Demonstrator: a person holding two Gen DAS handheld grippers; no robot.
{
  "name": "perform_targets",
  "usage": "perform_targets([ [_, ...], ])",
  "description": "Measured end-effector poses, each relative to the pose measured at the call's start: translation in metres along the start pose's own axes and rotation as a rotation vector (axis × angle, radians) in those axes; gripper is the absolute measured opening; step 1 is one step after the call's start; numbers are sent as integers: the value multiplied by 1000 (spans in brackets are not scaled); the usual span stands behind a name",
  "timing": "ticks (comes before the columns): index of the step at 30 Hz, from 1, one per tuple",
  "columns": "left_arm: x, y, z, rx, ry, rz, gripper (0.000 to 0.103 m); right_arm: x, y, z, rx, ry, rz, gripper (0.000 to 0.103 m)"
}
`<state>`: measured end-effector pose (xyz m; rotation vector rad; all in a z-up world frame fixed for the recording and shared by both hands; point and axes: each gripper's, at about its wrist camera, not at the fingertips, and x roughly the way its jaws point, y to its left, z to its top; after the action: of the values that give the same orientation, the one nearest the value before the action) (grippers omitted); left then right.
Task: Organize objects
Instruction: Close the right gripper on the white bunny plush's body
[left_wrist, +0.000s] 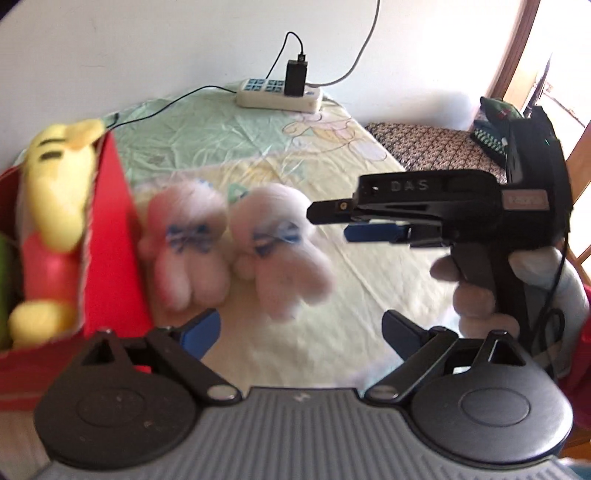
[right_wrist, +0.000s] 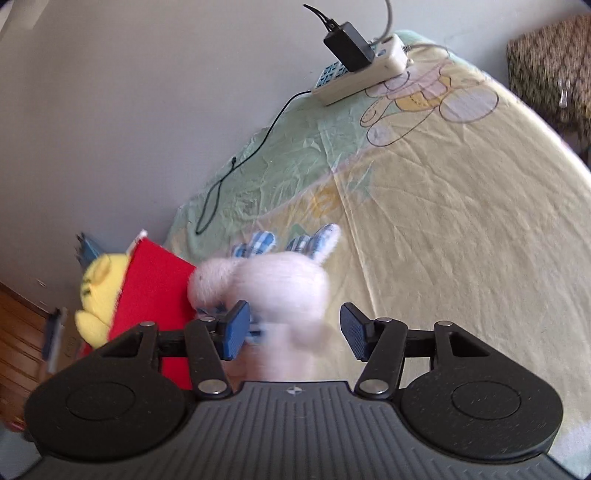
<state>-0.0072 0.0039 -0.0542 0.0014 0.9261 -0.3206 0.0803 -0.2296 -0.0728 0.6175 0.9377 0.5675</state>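
Two pale pink plush bunnies with blue bows, one on the left (left_wrist: 184, 243) and one on the right (left_wrist: 280, 243), lie blurred on the bed sheet against a red box (left_wrist: 110, 240). A yellow plush bear (left_wrist: 55, 192) in a red shirt sits inside the box. My left gripper (left_wrist: 301, 332) is open, just short of the bunnies. My right gripper (left_wrist: 328, 223), held by a hand (left_wrist: 469, 295), points at the right bunny from the right. In the right wrist view, the right gripper (right_wrist: 295, 330) is open, with a bunny (right_wrist: 280, 284) between and beyond its pads, next to the red box (right_wrist: 155, 291).
A white power strip (left_wrist: 279, 96) with a black charger (left_wrist: 295, 77) and a thin cable lies at the far edge of the bed by the wall. A patterned cushion (left_wrist: 424, 144) sits off the right side. The yellow-green sheet (left_wrist: 258, 147) stretches between.
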Motion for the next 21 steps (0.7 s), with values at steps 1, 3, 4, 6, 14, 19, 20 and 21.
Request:
perform_targets([
  [1, 4, 1, 4, -4, -3, -11, 92, 1, -2, 2, 19, 11, 13, 58],
  [3, 13, 1, 12, -17, -5, -20, 92, 4, -4, 5, 18, 22, 10, 57],
  [4, 18, 2, 16, -25, 0, -24, 92, 5, -4, 6, 10, 22, -1, 57],
  [6, 26, 3, 22, -44, 8, -46, 91, 5, -8, 7, 15, 20, -6, 56],
  [14, 61, 18, 34, -129, 51, -95, 83, 7, -18, 9, 29, 56, 38, 56],
  [19, 78, 25, 38, -151, 77, -104, 78, 17, -22, 12, 62, 109, 102, 56],
  [20, 80, 26, 38, -154, 80, -106, 78, 18, -22, 12, 61, 118, 117, 56],
  [21, 83, 28, 39, -156, 84, -106, 78, 20, -21, 13, 58, 129, 134, 56],
])
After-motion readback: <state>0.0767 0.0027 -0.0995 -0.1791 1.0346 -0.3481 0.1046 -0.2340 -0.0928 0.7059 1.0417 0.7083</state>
